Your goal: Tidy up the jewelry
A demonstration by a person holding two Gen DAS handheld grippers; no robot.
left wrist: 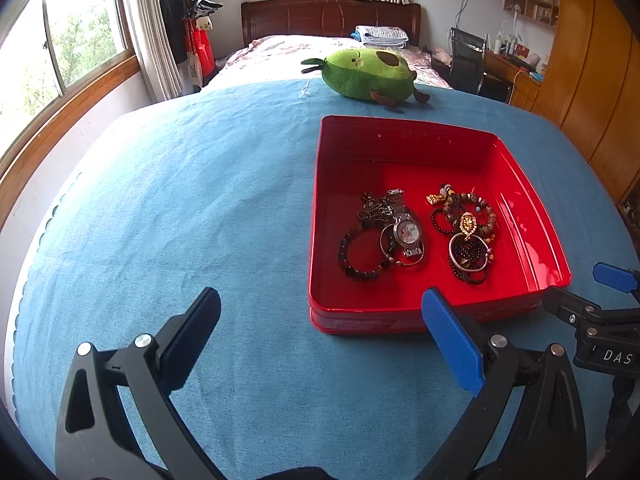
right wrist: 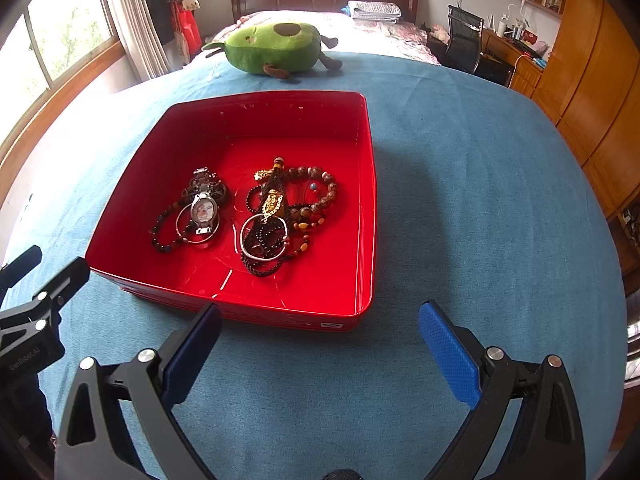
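A red tin tray (left wrist: 404, 148) (right wrist: 256, 120) sits on the blue cloth and holds two heaps of jewelry. One heap has a silver watch (left wrist: 406, 232) (right wrist: 203, 210) with a dark bead bracelet (left wrist: 354, 266) (right wrist: 162, 236). The other has a gold pendant (left wrist: 466, 224) (right wrist: 273, 203), a silver bangle (left wrist: 470, 266) (right wrist: 256, 256) and brown bead strings (right wrist: 320, 196). My left gripper (left wrist: 320, 320) stands open before the tray's near left corner, nothing between its fingers. My right gripper (right wrist: 320, 332) is open just short of the tray's front wall, also holding nothing.
A green avocado plush (left wrist: 370, 74) (right wrist: 276, 50) lies beyond the tray. The blue cloth (left wrist: 180, 200) (right wrist: 480, 220) spreads wide to the left and right of the tray. A bed, window, desk and wooden wardrobe stand further back.
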